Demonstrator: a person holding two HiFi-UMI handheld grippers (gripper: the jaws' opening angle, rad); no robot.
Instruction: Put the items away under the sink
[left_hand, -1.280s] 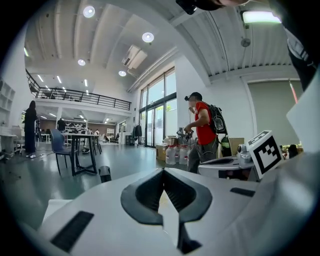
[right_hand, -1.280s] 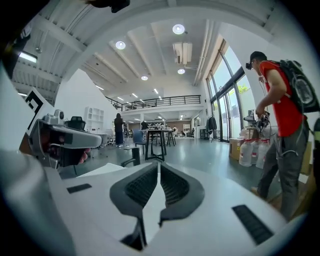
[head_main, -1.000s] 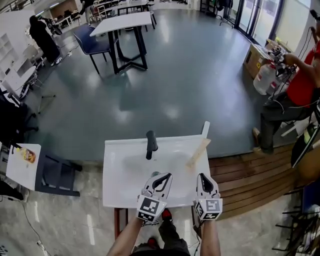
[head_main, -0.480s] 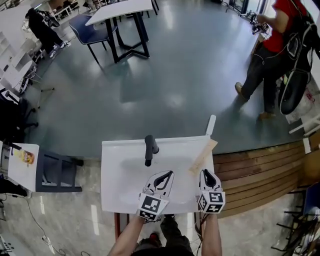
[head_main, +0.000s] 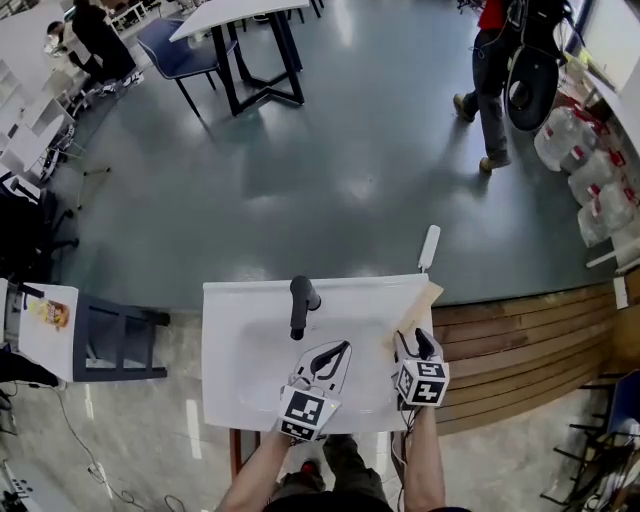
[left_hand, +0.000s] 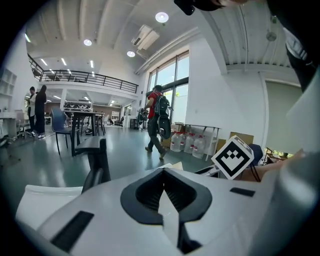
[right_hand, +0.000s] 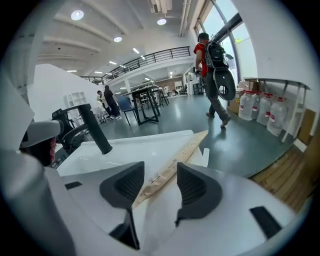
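A white sink stands below me with a black faucet at its back. A long tan paper-wrapped strip lies slanted along the sink's right edge. A white oblong item sticks out past the back right corner. My right gripper is open at the strip's near end. In the right gripper view the strip runs up and away between the spread jaws of the right gripper. My left gripper hovers over the basin, shut on nothing; its left gripper view shows the jaws meeting.
A person with a backpack walks at the far right near several water jugs. Wooden decking borders the sink's right side. A dark stool and a small white table stand to the left.
My right gripper has edged forward to the strip's near end. The left gripper has stayed over the basin. The person in red has walked away toward the back right.
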